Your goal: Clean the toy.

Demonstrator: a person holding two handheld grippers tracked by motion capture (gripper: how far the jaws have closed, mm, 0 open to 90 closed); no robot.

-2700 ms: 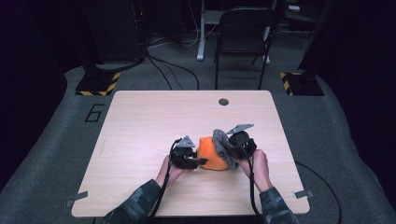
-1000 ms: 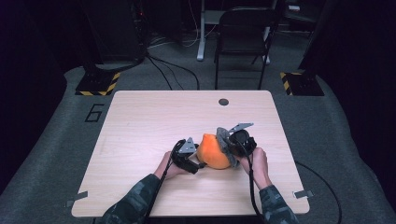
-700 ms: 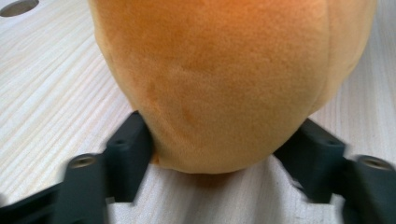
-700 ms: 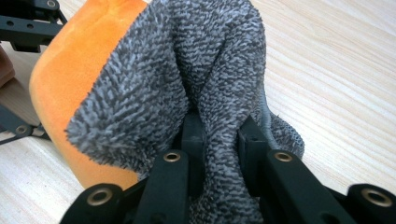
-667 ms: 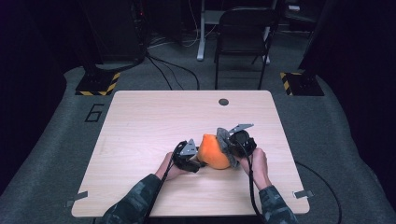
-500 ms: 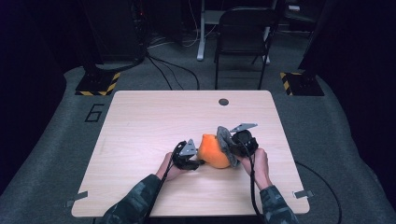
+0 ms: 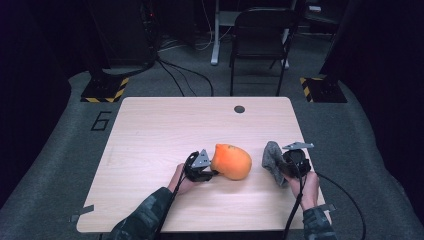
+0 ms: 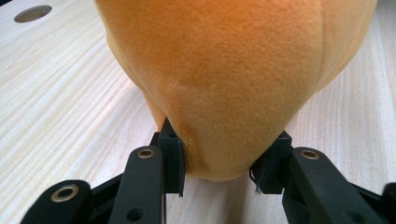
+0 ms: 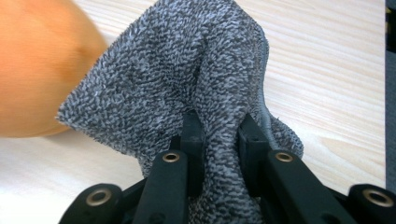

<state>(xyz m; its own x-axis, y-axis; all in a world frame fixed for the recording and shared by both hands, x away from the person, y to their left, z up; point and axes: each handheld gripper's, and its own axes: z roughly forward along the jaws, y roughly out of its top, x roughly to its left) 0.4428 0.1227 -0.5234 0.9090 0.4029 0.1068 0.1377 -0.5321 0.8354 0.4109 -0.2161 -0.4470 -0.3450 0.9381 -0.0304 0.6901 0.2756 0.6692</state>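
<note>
Wooden table (image 7: 150, 130); left gripper (image 8: 219, 163) jaws just closed, pinching orange plush toy (image 7: 231, 161) near the front-middle; right gripper (image 9: 218, 135) clamped on grey cloth (image 7: 272, 160), right of the toy, apart.

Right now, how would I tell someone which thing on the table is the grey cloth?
Start at the light wooden table and look toward its near right side, beside the soft orange plush shape. The fuzzy grey terry cloth is bunched up between the fingers of the right gripper. It is the only grey, loopy-textured thing there.
</note>
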